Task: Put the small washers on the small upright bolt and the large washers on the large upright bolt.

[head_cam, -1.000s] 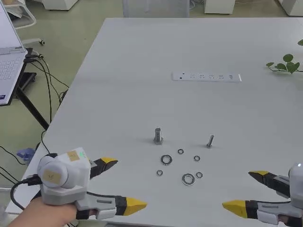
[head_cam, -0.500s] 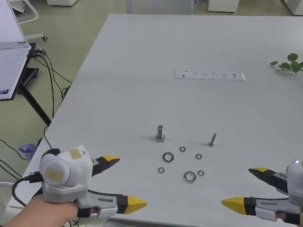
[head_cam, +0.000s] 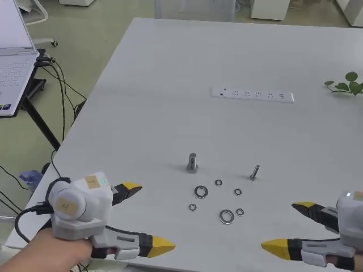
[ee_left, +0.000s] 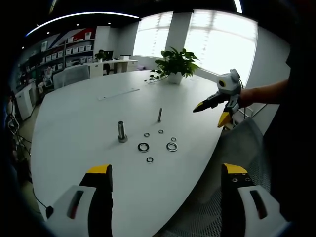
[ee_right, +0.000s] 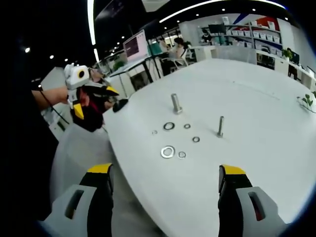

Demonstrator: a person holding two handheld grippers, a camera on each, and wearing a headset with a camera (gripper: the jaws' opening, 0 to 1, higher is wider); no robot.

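Note:
On the white table stand a large upright bolt (head_cam: 192, 162) (ee_left: 121, 132) (ee_right: 175, 103) and, to its right in the head view, a small upright bolt (head_cam: 254, 172) (ee_left: 159, 114) (ee_right: 220, 126). Two large washers (head_cam: 201, 191) (head_cam: 227, 216) and several small washers (head_cam: 218, 182) lie flat in front of them. My left gripper (head_cam: 146, 216) (ee_left: 166, 174) is open at the table's near left edge, my right gripper (head_cam: 290, 225) (ee_right: 165, 175) open at the near right. Both hold nothing and are well short of the washers.
A white power strip (head_cam: 252, 94) lies farther back on the table. A green plant (head_cam: 346, 84) (ee_left: 174, 63) sits at the far right edge. A laptop (head_cam: 12, 51) on a stand and cables (head_cam: 59, 96) are off the table's left side.
The head camera has shifted a little, so the bolts and washers sit slightly lower in the picture. Both grippers stay open at the near edge with almost no movement.

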